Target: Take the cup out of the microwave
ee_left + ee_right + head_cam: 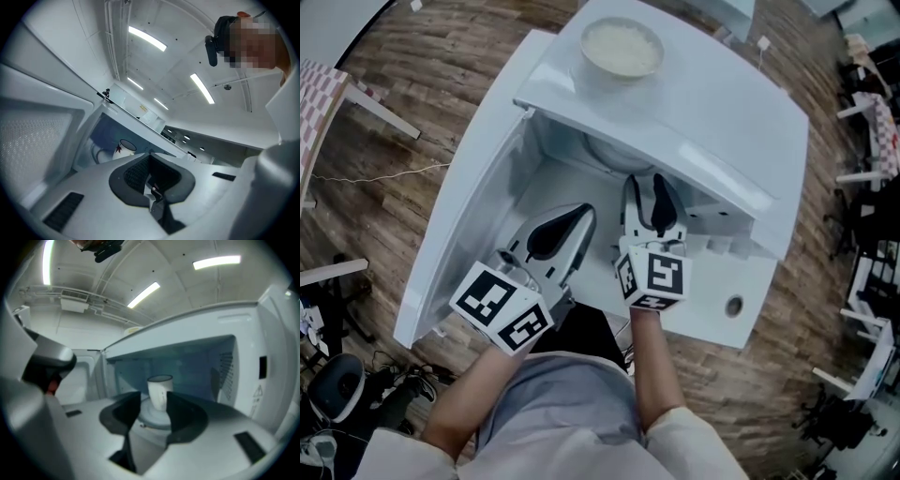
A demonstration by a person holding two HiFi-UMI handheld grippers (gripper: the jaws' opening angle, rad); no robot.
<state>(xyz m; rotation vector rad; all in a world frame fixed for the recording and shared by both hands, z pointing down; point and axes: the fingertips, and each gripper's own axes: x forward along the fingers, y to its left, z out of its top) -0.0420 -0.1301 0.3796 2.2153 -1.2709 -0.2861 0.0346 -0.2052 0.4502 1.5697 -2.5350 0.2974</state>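
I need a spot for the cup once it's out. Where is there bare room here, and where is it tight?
Bare: the microwave top, right of the bowl of rice. Inside, the cup has room on both sides. Tight: before the microwave's mouth, filled by the left claw and the right claw.

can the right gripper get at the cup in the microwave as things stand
Probably yes: the door hangs open, and the right gripper has its jaws apart, aimed at the cup, with nothing in between.
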